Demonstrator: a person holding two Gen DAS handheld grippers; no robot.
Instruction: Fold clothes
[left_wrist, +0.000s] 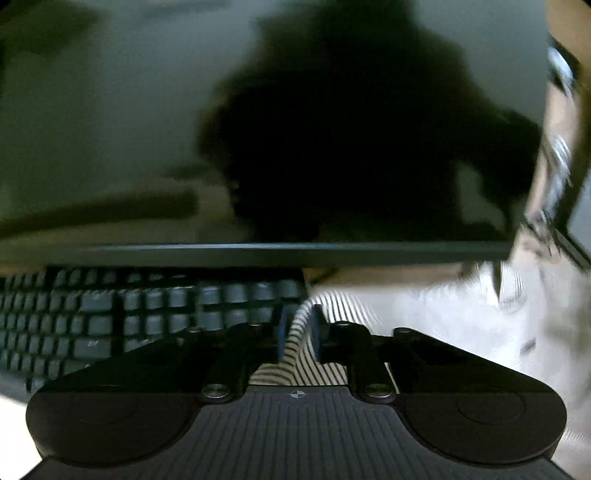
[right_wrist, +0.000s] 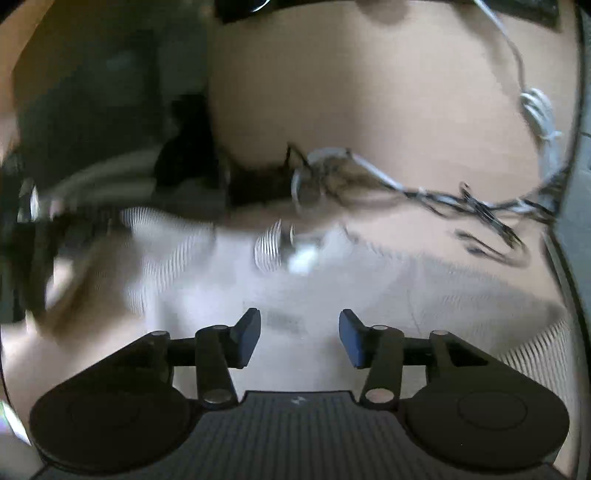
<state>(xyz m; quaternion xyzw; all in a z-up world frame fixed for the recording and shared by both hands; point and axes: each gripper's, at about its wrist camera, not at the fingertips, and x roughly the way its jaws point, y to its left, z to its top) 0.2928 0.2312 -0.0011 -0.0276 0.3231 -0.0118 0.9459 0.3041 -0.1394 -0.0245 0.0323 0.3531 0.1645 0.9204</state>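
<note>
Striped shirt (left_wrist: 295, 343) pinched in left hand-held gripper (left_wrist: 297, 338) fingers.

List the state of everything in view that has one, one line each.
Left hand-held gripper: shut on the striped garment.
Right hand-held gripper: open, holding nothing, above the cloth.
Striped garment: a fold pinched and raised at the left gripper, the rest spread on the desk.
Monitor: screen dark.
Keyboard: lying flat below the monitor, untouched.
Cables: tangled loose on the desk.

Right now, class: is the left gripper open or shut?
Shut: the left gripper pinches a fold of the striped shirt between its blue pads.
</note>
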